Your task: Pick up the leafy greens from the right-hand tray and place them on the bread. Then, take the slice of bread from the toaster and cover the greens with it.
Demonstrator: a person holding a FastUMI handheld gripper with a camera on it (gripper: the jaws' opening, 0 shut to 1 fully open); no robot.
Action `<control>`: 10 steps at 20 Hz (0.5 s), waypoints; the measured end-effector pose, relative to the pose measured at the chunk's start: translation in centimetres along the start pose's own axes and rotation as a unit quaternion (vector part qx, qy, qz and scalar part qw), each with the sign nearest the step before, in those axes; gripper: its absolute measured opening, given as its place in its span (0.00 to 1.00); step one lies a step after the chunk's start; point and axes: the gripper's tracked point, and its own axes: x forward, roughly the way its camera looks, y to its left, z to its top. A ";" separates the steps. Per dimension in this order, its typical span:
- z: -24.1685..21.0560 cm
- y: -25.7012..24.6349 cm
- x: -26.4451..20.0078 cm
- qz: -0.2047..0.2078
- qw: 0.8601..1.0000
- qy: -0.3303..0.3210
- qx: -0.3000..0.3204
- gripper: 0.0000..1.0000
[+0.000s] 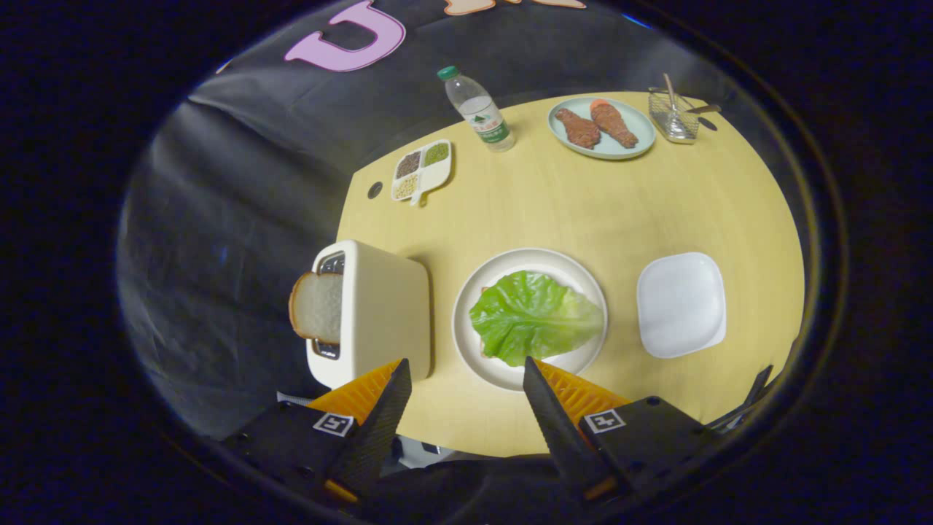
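Because the leafy greens (534, 316) already lie on the round plate (474, 292), hiding most of the bread beneath them, the remaining step is judged to be fetching the slice of bread (318, 306) from the toaster (383, 313). The gripper (466, 373) hangs above the near edge of the counter (583, 211) with its fingers spread wide and empty. The slice protrudes from the toaster slot, off to the left of the fingers. The right-hand tray (681, 304) sits empty.

Risks:
- Soft bread may crush or tear under excess closing force.
- An off-axis pull may drag the slice against the slot and shift or tip the toaster, which stands at the counter edge.
- A careless release may displace the leaf or land the slice off-centre.
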 end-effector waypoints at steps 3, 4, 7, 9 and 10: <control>1.1 3.4 0.3 0.001 1.000 0.012 -0.012 0.98; 1.5 5.0 0.5 0.008 1.000 0.017 -0.012 0.98; 2.3 9.9 1.3 0.027 0.999 0.030 -0.018 0.98; 2.8 12.7 2.2 0.038 0.998 0.032 -0.027 0.97; 3.0 14.1 2.7 0.045 0.998 0.034 -0.029 0.97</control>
